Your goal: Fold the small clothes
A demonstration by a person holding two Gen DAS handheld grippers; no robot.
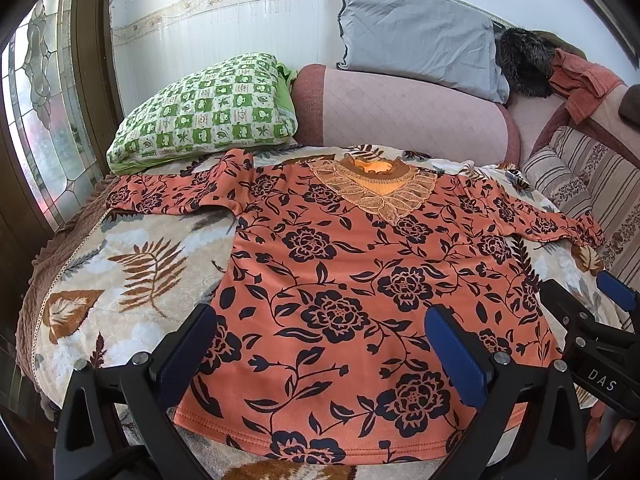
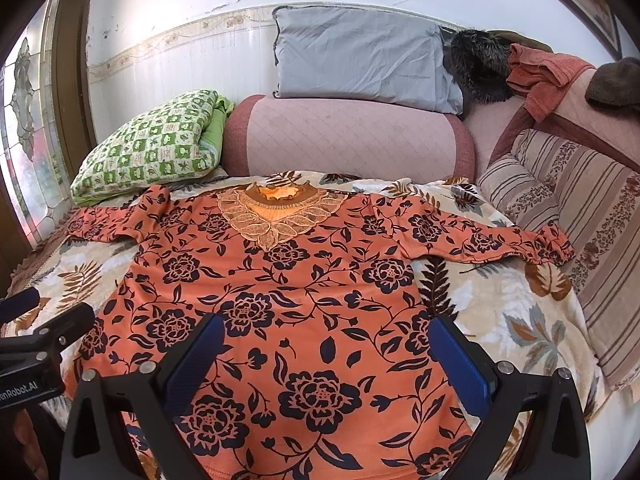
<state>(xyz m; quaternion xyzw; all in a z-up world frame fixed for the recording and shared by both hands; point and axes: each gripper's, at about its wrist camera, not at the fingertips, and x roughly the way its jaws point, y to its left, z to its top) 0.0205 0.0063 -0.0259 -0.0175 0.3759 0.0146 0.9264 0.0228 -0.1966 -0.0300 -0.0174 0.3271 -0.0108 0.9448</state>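
Observation:
An orange long-sleeved top with a dark flower print [image 1: 360,280] lies flat and face up on the leaf-patterned blanket [image 1: 132,264], sleeves spread left and right, lace collar [image 1: 372,188] at the far side. My left gripper [image 1: 320,344] is open and empty above the top's lower hem. My right gripper [image 2: 326,356] is open and empty above the lower right part of the top [image 2: 300,304]. Each gripper shows at the edge of the other's view: the right gripper [image 1: 588,300] and the left gripper [image 2: 56,308].
A green checked pillow [image 1: 208,112] lies at the back left, a pink bolster [image 1: 408,116] behind the collar with a grey pillow [image 1: 416,36] on it. Striped cushions [image 2: 568,216] line the right side. A stained-glass window [image 1: 36,120] is on the left.

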